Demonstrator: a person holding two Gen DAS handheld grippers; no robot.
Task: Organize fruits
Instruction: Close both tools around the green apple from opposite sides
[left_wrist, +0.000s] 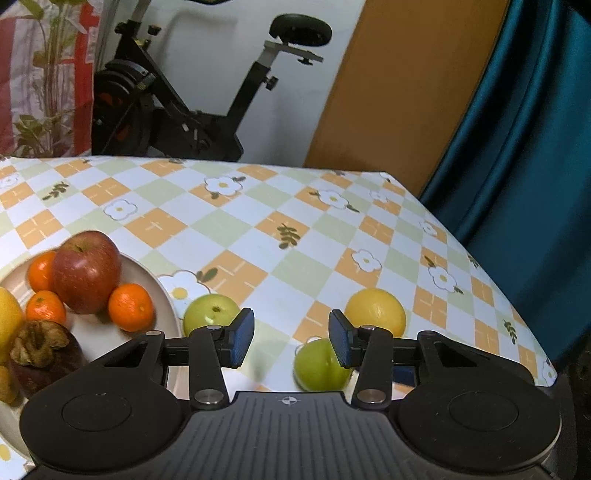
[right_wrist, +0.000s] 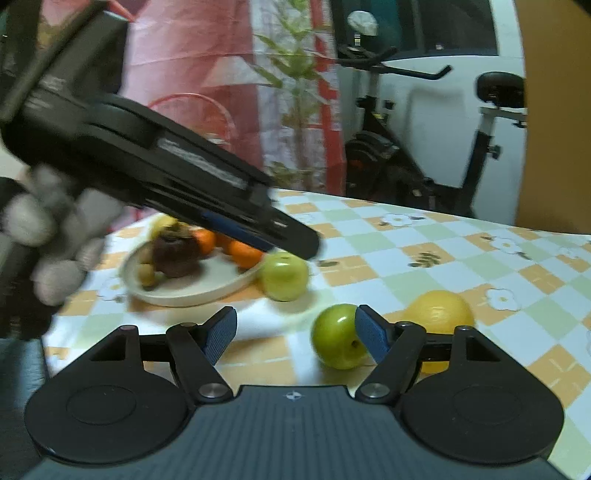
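A white plate (left_wrist: 162, 295) at the left holds a red apple (left_wrist: 86, 271), several small oranges (left_wrist: 130, 307), a dark mangosteen (left_wrist: 44, 354) and a yellow fruit. On the checked tablecloth lie a green apple (left_wrist: 210, 312) beside the plate, a second green apple (left_wrist: 319, 365) and a yellow orange (left_wrist: 375, 312). My left gripper (left_wrist: 291, 341) is open and empty above the cloth between the two green apples. My right gripper (right_wrist: 295, 334) is open and empty; the second green apple (right_wrist: 338, 336) lies just ahead of its right finger. The left gripper's finger (right_wrist: 295, 240) hangs over the plate (right_wrist: 184, 291) and first green apple (right_wrist: 284, 277).
The table's right edge (left_wrist: 517, 306) drops off beside a teal curtain (left_wrist: 517, 147). An exercise bike (left_wrist: 177, 103) and a plant stand behind the table. A gloved hand (right_wrist: 55, 240) holds the left gripper at the left.
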